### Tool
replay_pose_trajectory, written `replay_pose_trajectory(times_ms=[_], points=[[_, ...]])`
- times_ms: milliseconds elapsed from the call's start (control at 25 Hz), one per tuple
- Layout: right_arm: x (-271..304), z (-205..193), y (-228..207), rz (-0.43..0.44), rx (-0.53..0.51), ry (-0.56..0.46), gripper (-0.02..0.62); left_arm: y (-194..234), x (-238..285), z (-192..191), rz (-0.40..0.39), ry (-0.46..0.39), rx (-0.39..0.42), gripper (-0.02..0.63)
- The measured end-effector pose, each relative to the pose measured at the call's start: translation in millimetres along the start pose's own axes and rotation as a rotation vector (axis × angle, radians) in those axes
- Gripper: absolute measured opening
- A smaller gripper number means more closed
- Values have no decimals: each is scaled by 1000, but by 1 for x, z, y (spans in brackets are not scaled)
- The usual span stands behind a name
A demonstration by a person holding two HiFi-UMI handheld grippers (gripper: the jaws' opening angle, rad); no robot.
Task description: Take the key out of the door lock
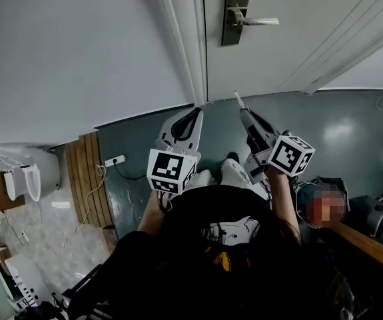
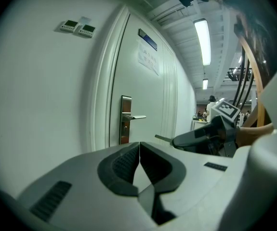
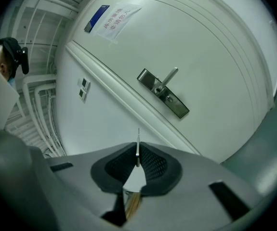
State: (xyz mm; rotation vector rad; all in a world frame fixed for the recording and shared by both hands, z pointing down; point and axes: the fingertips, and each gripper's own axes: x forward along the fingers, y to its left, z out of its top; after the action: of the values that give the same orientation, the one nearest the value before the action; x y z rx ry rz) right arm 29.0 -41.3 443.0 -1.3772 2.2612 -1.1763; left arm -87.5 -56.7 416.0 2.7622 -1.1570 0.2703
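Note:
The door's metal lock plate (image 1: 234,12) with its lever handle (image 1: 260,22) is at the top of the head view, well ahead of both grippers. My right gripper (image 1: 243,114) is shut on the key (image 1: 237,99), whose thin blade sticks out past the jaws toward the door. In the right gripper view the key (image 3: 138,146) stands edge-on between the pads, away from the lock plate (image 3: 163,93). My left gripper (image 1: 196,114) is beside it on the left, shut with nothing in it (image 2: 139,146). The left gripper view shows the lock plate (image 2: 125,119) and the right gripper (image 2: 201,137).
The white door frame (image 1: 184,45) and wall are left of the lock. A paper notice (image 3: 119,16) hangs on the door. Two wall switches (image 2: 78,28) sit left of the frame. A wooden panel (image 1: 84,179) and a power strip (image 1: 114,160) lie on the grey floor at left.

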Motion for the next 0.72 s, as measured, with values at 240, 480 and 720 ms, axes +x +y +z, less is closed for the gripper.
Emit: replay_pose_trajectory(times_ms=[240,480,720], points=[[-11,-29,17,-21,-23,-2,20,-1,-34,-12,-31,10,10,9],[-17,-49,29,-43,-87,11,20,4,-57,-19,-37,-2,10,11],[-37,-54,31,-67,-129,5,20,-10,-70,-25,-65,-14,6,9]])
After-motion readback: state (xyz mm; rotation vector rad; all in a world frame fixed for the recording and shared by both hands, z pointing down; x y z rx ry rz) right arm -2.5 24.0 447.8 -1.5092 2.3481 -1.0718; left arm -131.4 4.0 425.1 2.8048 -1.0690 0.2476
